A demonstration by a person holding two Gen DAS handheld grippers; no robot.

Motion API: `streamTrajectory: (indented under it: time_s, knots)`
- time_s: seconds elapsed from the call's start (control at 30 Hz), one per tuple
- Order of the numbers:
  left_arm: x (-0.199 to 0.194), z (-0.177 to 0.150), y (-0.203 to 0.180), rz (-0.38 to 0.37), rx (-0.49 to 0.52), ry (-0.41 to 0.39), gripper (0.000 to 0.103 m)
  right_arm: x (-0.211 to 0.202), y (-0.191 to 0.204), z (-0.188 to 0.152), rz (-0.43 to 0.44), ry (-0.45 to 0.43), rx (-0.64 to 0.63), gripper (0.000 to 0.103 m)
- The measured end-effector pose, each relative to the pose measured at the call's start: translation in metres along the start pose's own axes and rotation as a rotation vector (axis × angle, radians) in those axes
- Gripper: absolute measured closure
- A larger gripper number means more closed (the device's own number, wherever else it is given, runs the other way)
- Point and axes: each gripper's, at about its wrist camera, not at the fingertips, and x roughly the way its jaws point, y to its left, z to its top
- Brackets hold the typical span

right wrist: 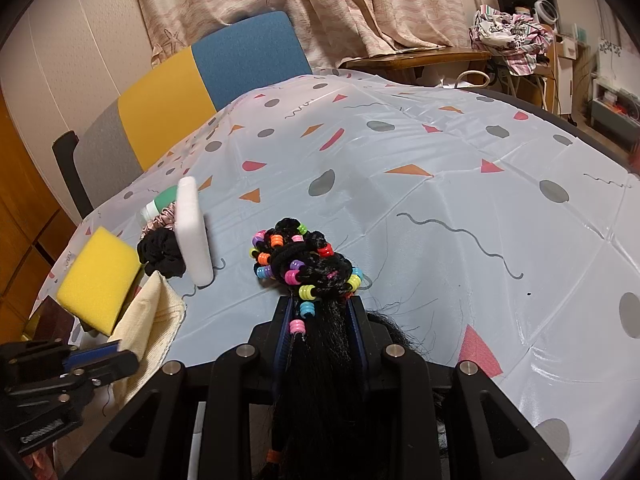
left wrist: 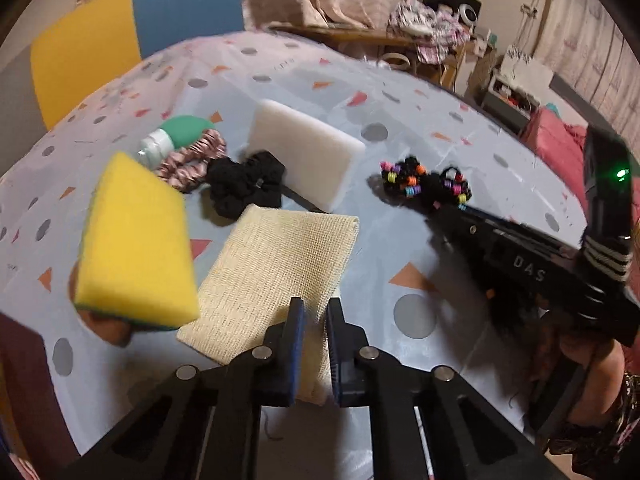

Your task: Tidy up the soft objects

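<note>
Right wrist: right gripper [right wrist: 320, 308] clenched on beaded black braided hair piece [right wrist: 304, 264].
Left gripper [left wrist: 316, 320] pinches cream mesh cloth [left wrist: 272, 268]; spongy yellow block [left wrist: 136, 240] beside.

Bench cover [right wrist: 440, 208]: thin plastic sheet, glossy, creased, w/ printed shapes. Yellow sponge [left wrist: 136, 240]: porous foam, matt, w/ a thin green layer at its lower edge. White block [left wrist: 308, 156]: fine foam, smooth, matt. Cream cloth [left wrist: 272, 276]: coarse open weave, rough, matt. Black scrunchie [left wrist: 246, 186]: soft gathered fabric, matt. Pink striped scrunchie [left wrist: 192, 160]: satin-like, slight sheen. Green bottle [left wrist: 180, 136]: smooth plastic w/ whitish cap. Beaded hair piece [right wrist: 308, 264]: black synthetic braid, shiny strands, glossy plastic beads in mixed colours. Left gripper [left wrist: 316, 320] & right gripper [right wrist: 320, 308]: matt black plastic, bright metal pins, blue pad faces. Chair [right wrist: 224, 72]: matt woven upholstery. Curtain [right wrist: 320, 4]: soft printed cloth.
</note>
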Motion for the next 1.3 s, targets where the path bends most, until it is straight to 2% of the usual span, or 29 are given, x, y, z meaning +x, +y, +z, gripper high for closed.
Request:
streamTrajectory:
  time_s: [0.23, 0.87, 1.07, 1.3]
  knots:
    - [-0.04, -0.005, 0.008, -0.001, -0.082, -0.126, 0.097, 0.0, 0.0, 0.0, 0.0, 0.0, 0.001, 0.075]
    - [-0.128, -0.043, 0.035, -0.133, -0.305, -0.285, 0.098, 0.0, 0.0, 0.0, -0.002, 0.001, -0.001, 0.075]
    - [-0.157, -0.054, 0.055, -0.116, -0.355, -0.338, 0.098, 0.0, 0.0, 0.0, -0.007, 0.001, -0.004, 0.075]
    - [-0.207, -0.073, 0.102, -0.04, -0.452, -0.431, 0.098, 0.0, 0.0, 0.0, -0.013, 0.004, -0.01, 0.075]
